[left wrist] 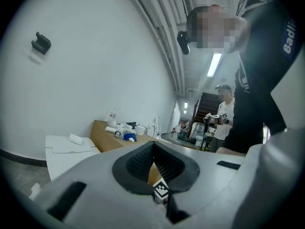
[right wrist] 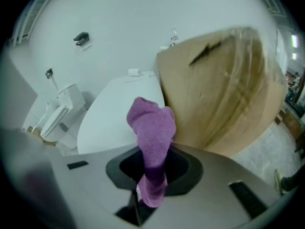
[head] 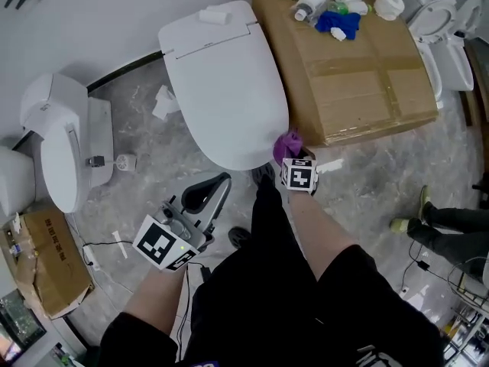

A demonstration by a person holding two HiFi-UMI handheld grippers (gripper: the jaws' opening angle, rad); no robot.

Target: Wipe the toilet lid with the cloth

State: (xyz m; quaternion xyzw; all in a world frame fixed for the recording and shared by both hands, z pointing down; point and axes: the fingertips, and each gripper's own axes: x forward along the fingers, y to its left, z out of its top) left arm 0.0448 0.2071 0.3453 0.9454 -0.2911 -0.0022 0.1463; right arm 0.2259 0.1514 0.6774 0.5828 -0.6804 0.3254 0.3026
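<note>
Left gripper (head: 210, 192) hangs by the knees, jaws pinched together on nothing. Right gripper (head: 294, 155) clamps the purple cloth (head: 287, 144), poised at the toilet lid's (head: 225, 82) front edge, beside the cardboard box (head: 359, 75) corner. No wiping yet, I'd judge: whole lid left to do.

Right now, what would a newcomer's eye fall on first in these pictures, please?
The bright purple terry cloth, clamped in the right gripper, hangs at the near edge of the big white oval toilet lid. Beside that lid stands a large brown cardboard box with white and blue clutter at its far end.
</note>
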